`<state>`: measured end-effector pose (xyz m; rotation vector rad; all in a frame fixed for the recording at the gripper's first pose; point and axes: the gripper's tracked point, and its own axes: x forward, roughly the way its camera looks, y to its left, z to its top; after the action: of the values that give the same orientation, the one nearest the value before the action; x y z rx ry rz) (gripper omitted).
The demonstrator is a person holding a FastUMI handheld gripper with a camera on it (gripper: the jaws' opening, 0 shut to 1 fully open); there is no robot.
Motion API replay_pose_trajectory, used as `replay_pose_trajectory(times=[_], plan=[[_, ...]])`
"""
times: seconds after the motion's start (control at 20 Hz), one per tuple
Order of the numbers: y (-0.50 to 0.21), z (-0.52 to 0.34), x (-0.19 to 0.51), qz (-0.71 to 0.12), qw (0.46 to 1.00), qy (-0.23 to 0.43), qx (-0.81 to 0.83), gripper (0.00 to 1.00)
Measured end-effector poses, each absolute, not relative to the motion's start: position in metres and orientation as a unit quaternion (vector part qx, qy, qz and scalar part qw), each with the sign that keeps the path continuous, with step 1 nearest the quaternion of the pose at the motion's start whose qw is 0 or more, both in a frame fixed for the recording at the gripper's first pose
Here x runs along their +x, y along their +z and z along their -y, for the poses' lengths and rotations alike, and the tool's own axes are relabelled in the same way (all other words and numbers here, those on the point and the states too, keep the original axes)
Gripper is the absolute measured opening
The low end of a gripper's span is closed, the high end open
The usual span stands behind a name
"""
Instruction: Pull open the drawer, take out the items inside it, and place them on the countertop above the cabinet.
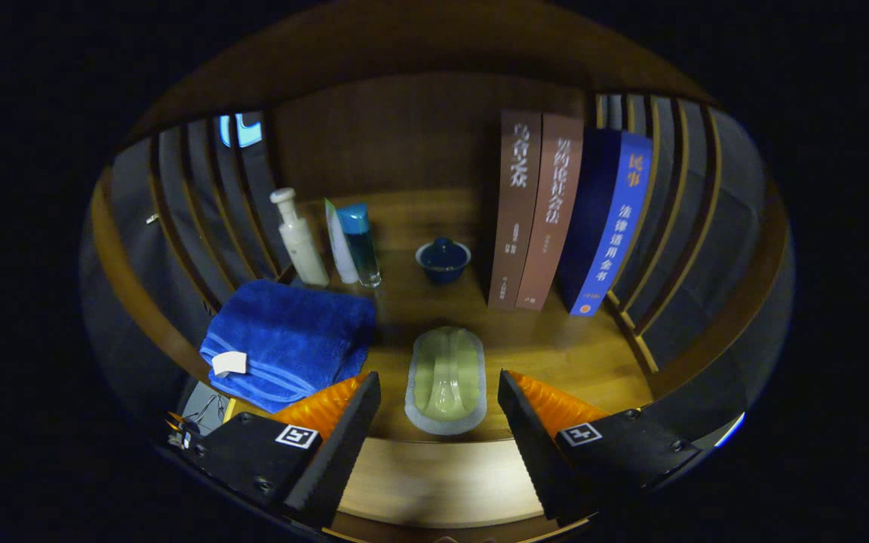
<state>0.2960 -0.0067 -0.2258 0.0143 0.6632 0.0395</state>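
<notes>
The tongs (438, 411) are hanging spread around a pale green soap dish (446, 379) lying on the wooden surface (555, 354); it is looking rigid, glossy, probably slippery, best pinched across its long sides.

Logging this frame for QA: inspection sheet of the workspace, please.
Surface: wooden countertop, inside a slatted wooden alcove.
Job's things: pale green oval dish lies flat near the counter's front edge, between the fingers, untouched.
Clutter: folded blue towel; white pump bottle; blue-capped bottle; lidded blue bowl; three upright books.
Grippers: gripper open, fingers flanking the dish.
Cables: thin wires below the towel.
Surroundings: dark booth behind slats.
</notes>
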Motion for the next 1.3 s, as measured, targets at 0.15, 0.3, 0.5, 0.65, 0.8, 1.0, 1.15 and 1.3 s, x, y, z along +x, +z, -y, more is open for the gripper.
replay_pose_trajectory(times=[0.15,0.3,0.5,0.65,0.8,1.0,1.15,1.3], plan=[[-0.202,0.004,0.264,-0.251,0.968,0.025,-0.010,1.00],[-0.187,0.004,0.219,-0.178,0.983,0.020,-0.028,1.00],[-0.173,-0.002,0.146,-0.056,0.998,0.008,-0.007,0.99],[-0.196,-0.001,0.090,-0.040,0.999,-0.005,-0.001,0.99],[-0.235,-0.007,0.051,-0.061,0.998,-0.007,0.005,0.99],[-0.292,-0.014,0.016,-0.073,0.997,-0.007,0.036,0.99],[-0.328,-0.015,0.008,-0.082,0.995,-0.009,0.050,1.00],[-0.347,-0.022,0.017,-0.091,0.995,-0.006,0.043,1.00]])
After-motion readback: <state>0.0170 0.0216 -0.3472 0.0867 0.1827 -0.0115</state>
